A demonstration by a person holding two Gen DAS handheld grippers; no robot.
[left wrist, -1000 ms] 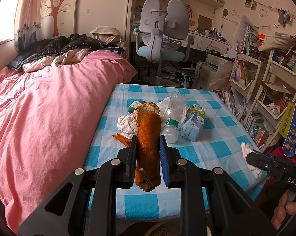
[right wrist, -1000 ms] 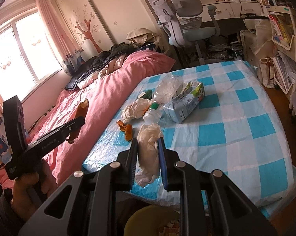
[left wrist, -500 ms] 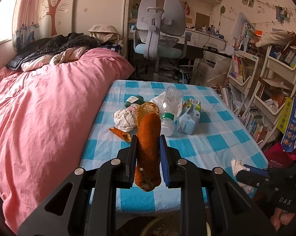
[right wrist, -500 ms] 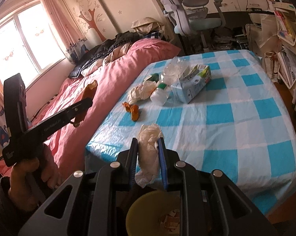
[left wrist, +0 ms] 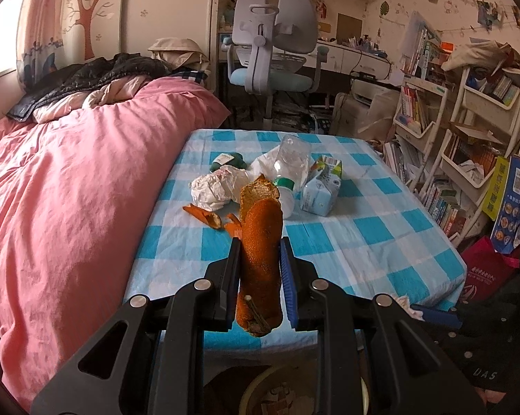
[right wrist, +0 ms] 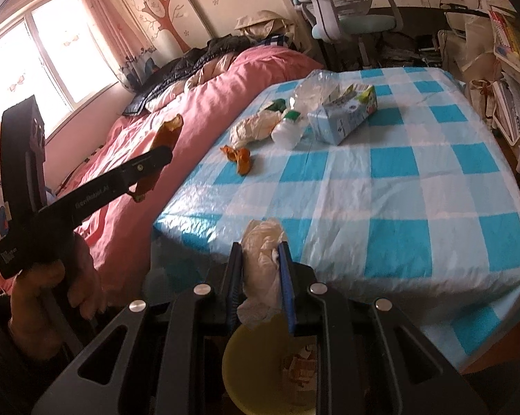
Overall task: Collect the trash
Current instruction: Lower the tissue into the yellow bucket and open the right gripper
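Now we hold our left tongs (left wrist: 260,266) clamped on a long curled strip of orange peel (left wrist: 261,242), pitted and rust-coloured, off the near edge of the checked worktop (left wrist: 380,235). Our right tongs (right wrist: 260,276) pinch a crumpled white tissue (right wrist: 261,269) above a yellow bin (right wrist: 253,363).

We are seeing a long orange peel (left wrist: 261,259) standing pinched upright, a crumpled white tissue (right wrist: 261,269) hanging squeezed, and a yellow bin (right wrist: 256,373) sitting below.
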